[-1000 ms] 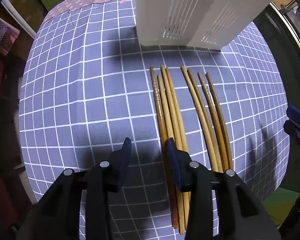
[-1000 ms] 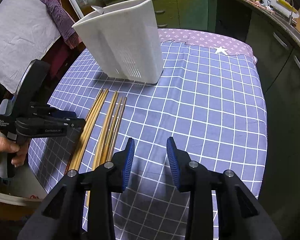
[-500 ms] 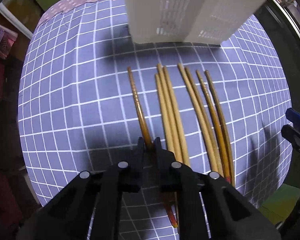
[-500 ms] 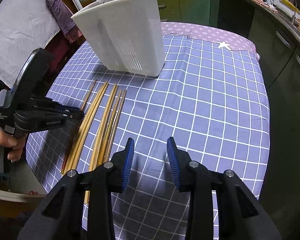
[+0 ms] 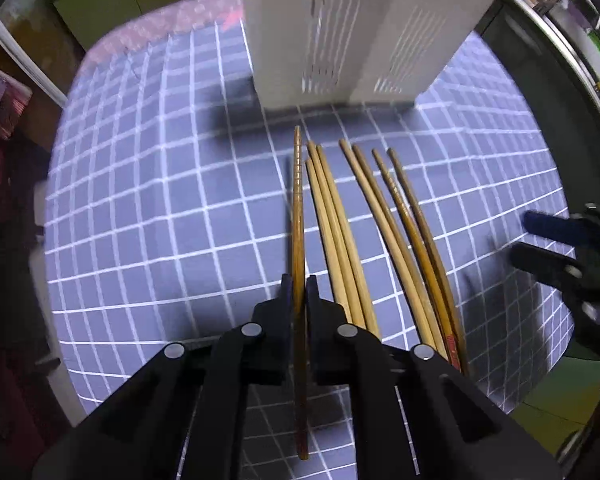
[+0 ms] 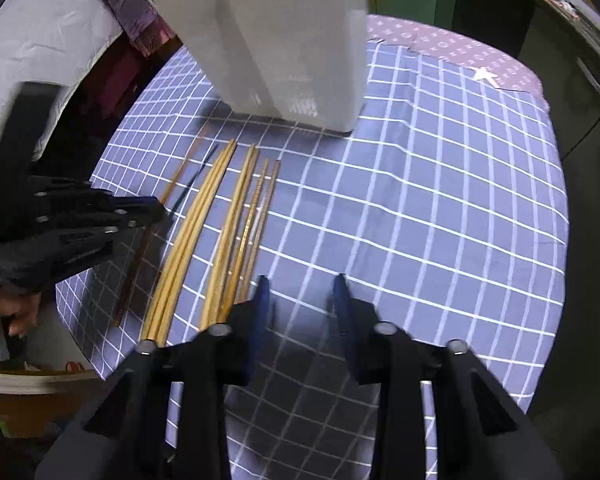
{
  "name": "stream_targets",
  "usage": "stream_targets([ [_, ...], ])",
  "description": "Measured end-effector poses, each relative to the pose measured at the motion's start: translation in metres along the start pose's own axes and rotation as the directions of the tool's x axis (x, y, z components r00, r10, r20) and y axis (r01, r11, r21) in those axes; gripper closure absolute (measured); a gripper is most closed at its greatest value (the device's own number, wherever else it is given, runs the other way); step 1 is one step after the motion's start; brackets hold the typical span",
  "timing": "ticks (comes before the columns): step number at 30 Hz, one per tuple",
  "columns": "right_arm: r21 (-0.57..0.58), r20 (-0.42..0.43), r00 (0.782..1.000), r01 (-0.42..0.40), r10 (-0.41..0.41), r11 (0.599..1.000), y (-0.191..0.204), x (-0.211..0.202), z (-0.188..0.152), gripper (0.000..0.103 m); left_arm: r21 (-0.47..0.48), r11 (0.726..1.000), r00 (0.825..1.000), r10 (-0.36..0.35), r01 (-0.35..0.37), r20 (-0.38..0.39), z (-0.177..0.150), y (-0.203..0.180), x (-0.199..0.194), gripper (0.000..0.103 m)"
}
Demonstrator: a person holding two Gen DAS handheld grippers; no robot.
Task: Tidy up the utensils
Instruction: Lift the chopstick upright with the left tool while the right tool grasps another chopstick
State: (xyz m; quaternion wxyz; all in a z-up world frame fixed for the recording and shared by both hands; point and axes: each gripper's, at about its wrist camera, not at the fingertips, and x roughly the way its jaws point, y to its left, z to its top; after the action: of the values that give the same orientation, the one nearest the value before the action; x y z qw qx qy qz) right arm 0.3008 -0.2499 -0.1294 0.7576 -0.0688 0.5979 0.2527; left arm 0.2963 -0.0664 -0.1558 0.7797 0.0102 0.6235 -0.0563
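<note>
Worktop (image 5: 148,208) under a purple checked cloth fills both views, with the white slotted utensil holder (image 5: 364,28) standing at the top centre of the left wrist frame and upper centre of the right wrist frame. Below it lie the loose chopsticks (image 5: 380,232), fanned in pairs toward the lower right of the left view.

A second ago the left hand-held gripper (image 5: 299,296) stood wide apart over the darkest chopstick; half a second ago it had pinched that stick and dragged it leftward, away from the bundle. Now the dark chopstick (image 5: 299,208) runs straight up the middle of the left frame, clamped between the closed jaws, and in the right wrist view its shadow lies apart from it, which suggests it is off the cloth. So the pick appears done, and the next step is probably carrying it to the holder.

The right hand-held gripper (image 6: 300,300) hangs with jaws spread, holding nothing, just right of the remaining chopsticks, and has drifted closer to them than before.
</note>
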Motion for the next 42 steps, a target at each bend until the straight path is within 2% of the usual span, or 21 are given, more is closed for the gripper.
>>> stream_targets([
  [1, -0.003, -0.018, 1.000, -0.001, 0.001, 1.000, 0.004, 0.005, 0.003, 0.083, 0.005, 1.000, 0.999, 0.001, -0.001, 0.036, -0.002, 0.001, -0.009, 0.096],
  [7, -0.012, -0.103, 0.995, -0.002, 0.001, 1.000, 0.021, 0.032, 0.018, 0.088, 0.000, 1.000, 0.981, 0.002, -0.002, 0.196, -0.022, 0.016, -0.048, 0.096],
  [13, -0.021, -0.145, 0.989, 0.038, -0.040, 0.999, 0.033, 0.050, 0.031, 0.091, 0.021, 1.000, 0.962, 0.000, -0.007, 0.274, -0.053, 0.027, -0.079, 0.096],
  [18, -0.025, -0.152, 0.984, 0.085, -0.088, 0.996, 0.038, 0.056, 0.035, 0.091, 0.028, 1.000, 0.954, -0.008, -0.001, 0.301, -0.062, 0.032, -0.086, 0.096],
  [29, -0.008, -0.182, 0.978, 0.100, -0.100, 0.995, 0.049, 0.072, 0.043, 0.091, 0.034, 0.999, 0.946, -0.011, 0.000, 0.324, -0.068, 0.034, -0.091, 0.096],
  [33, -0.029, -0.170, 0.976, 0.135, -0.138, 0.990, 0.057, 0.074, 0.042, 0.095, 0.037, 0.999, 0.943, -0.011, -0.001, 0.334, -0.070, 0.034, -0.094, 0.096],
  [36, -0.018, -0.146, 0.981, 0.128, -0.129, 0.992, 0.053, 0.071, 0.041, 0.096, 0.036, 0.999, 0.941, -0.017, 0.005, 0.339, -0.072, 0.035, -0.096, 0.096],
  [38, 0.000, -0.118, 0.988, 0.095, -0.095, 0.995, 0.047, 0.061, 0.037, 0.096, 0.037, 0.999, 0.938, -0.021, 0.009, 0.346, -0.074, 0.036, -0.099, 0.096],
  [42, 0.007, -0.022, 0.998, 0.051, -0.051, 0.999, 0.041, 0.024, 0.026, 0.096, 0.048, 0.999, 0.930, -0.024, 0.007, 0.367, -0.078, 0.036, -0.105, 0.096],
])
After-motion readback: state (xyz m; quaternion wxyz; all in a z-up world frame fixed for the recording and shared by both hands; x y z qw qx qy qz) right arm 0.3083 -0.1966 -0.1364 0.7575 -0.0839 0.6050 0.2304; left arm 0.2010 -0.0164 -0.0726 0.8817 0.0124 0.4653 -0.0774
